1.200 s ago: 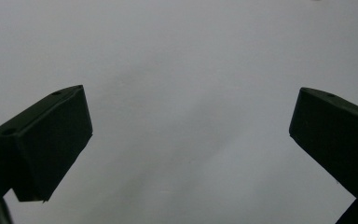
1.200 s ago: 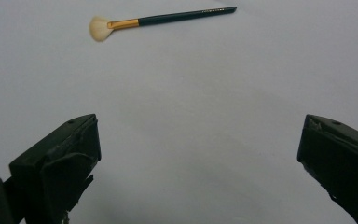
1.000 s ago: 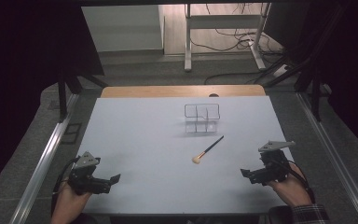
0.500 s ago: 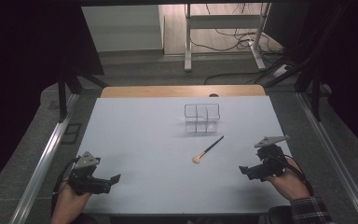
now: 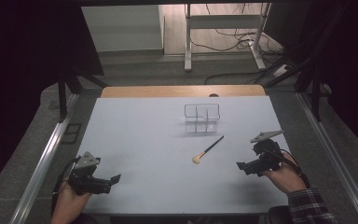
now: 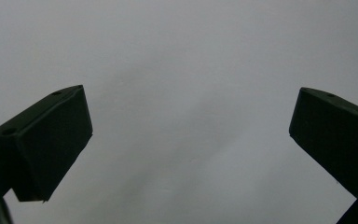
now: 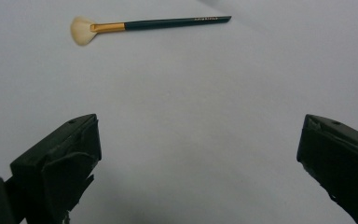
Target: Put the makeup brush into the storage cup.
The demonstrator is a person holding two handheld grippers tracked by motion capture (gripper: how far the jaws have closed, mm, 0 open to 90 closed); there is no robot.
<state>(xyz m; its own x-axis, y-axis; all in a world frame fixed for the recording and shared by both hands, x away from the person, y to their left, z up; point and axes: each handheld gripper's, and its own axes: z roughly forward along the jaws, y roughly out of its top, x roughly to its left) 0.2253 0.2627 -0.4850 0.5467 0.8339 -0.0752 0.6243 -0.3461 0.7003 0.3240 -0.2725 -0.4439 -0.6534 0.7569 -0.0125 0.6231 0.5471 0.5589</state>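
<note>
Both pairs of black fingers stand wide apart with nothing between them. On the right gripper (image 5: 241, 166), held low over the pale table (image 5: 140, 140) near its front right corner, the fingers (image 7: 58, 163) point toward the middle of the table, and in the right gripper view a makeup brush (image 7: 144, 25) lies flat on the surface well ahead of them, its cream bristles toward that view's left and its dark handle running to the right. From the high view the makeup brush (image 5: 208, 149) lies slantwise near the table's middle, bristle end toward the person, well apart from the right gripper. Just beyond the brush's handle tip stands a small clear organizer (image 5: 202, 116) with compartments, upright, not touching the brush. The left gripper (image 5: 114, 179) sits at the front left corner in the person's hand, its fingers (image 6: 51, 140) spread over bare table, far from the brush. A sleeve in plaid (image 5: 305, 207) shows behind the right hand.
</note>
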